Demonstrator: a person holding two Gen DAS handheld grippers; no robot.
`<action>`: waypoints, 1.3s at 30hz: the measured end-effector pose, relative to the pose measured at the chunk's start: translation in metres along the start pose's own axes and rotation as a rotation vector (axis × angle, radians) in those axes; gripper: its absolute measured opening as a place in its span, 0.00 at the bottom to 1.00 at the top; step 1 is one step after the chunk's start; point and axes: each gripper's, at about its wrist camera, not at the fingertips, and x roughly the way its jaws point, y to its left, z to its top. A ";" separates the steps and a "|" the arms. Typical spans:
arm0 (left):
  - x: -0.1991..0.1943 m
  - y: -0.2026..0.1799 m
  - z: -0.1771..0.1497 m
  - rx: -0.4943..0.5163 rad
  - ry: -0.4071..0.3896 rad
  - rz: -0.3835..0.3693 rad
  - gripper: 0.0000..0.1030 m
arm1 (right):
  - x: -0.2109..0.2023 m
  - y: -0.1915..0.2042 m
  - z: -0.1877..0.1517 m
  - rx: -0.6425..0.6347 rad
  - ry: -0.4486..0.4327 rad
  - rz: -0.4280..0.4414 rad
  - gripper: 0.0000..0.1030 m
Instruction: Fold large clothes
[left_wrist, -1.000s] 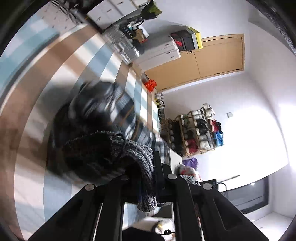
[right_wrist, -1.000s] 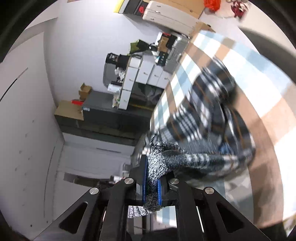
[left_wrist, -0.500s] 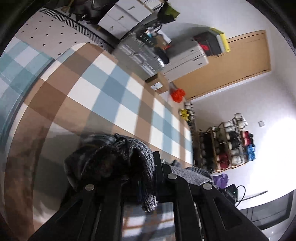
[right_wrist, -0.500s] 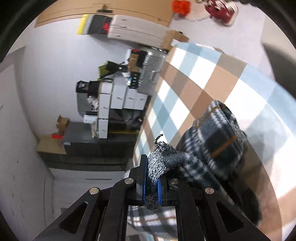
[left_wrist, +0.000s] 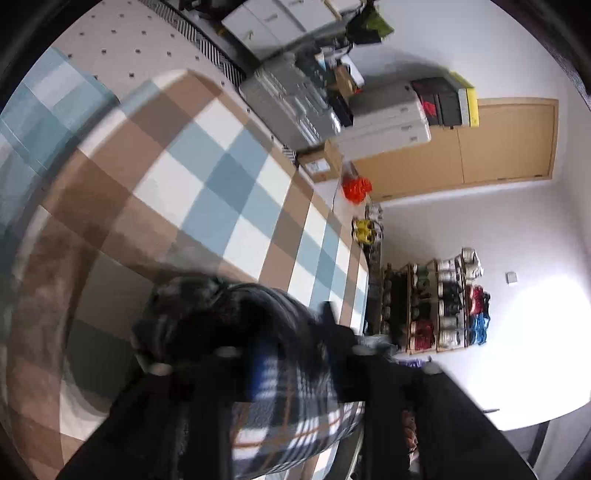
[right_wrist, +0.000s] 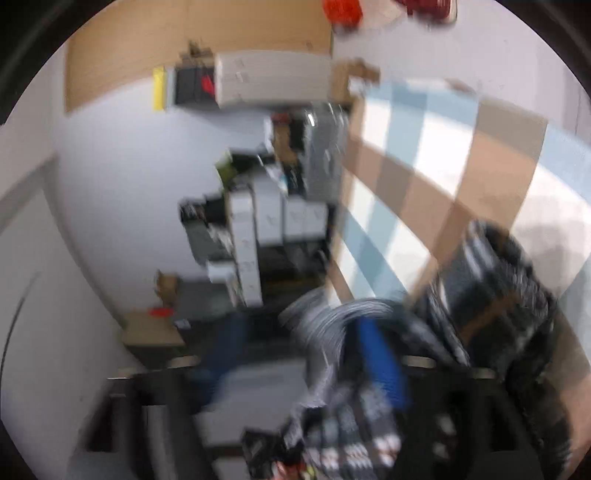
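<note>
A dark plaid garment with a grey knit edge (left_wrist: 236, 317) lies bunched on the brown, blue and white checked surface (left_wrist: 207, 184). In the left wrist view my left gripper (left_wrist: 291, 354) has its jaws apart, with the cloth lying loosely between and over them. In the right wrist view, which is blurred, my right gripper (right_wrist: 306, 354) also stands open; the grey knit edge (right_wrist: 332, 321) hangs by its blue pad, and the plaid bulk (right_wrist: 495, 288) lies to the right.
Grey suitcase (left_wrist: 291, 99) and white drawer units (left_wrist: 384, 122) stand beyond the checked surface's far edge. A wooden door (left_wrist: 506, 144), a red object (left_wrist: 354, 188) on the floor and a shoe rack (left_wrist: 439, 306) lie to the right.
Both grippers have opened and let the knit edge go. The garment has dropped into a heap on the checked surface. Both cameras have swung, the right one fast.
</note>
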 end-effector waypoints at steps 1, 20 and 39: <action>-0.005 -0.001 0.004 -0.008 -0.044 0.015 0.71 | -0.005 0.008 0.001 -0.046 -0.028 -0.032 0.93; 0.057 -0.057 -0.128 0.658 0.026 0.387 0.82 | 0.059 0.045 -0.204 -1.395 0.290 -0.823 0.95; 0.057 -0.041 -0.172 1.004 -0.247 0.650 0.86 | 0.012 0.025 -0.210 -1.294 0.202 -0.743 1.00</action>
